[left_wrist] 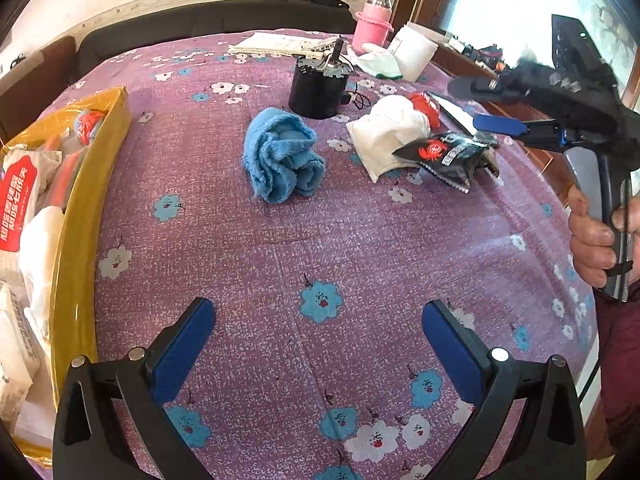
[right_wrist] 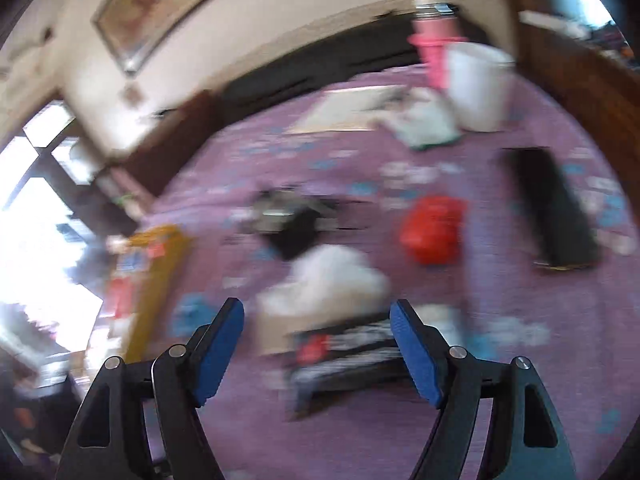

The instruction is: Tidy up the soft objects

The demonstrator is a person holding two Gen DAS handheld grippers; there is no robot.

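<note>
The left gripper (left_wrist: 318, 336) is held idle over the floral-clothed surface (left_wrist: 280, 264), fingers apart and empty, beside the yellow box (left_wrist: 80, 216) where soft items are collected. The right gripper (right_wrist: 318, 346), fingers wide and empty, is aimed at the black snack packet (left_wrist: 448, 156) resting against the white cloth (left_wrist: 384, 128); the blue towel (left_wrist: 280, 156) is left loose mid-surface.

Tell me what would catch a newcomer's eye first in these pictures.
Probably the crumpled blue towel lying alone mid-table on the purple flowered cloth. To its right, the open right gripper reaches over a black snack packet and white cloth. A yellow box of packets sits at the left edge.
</note>
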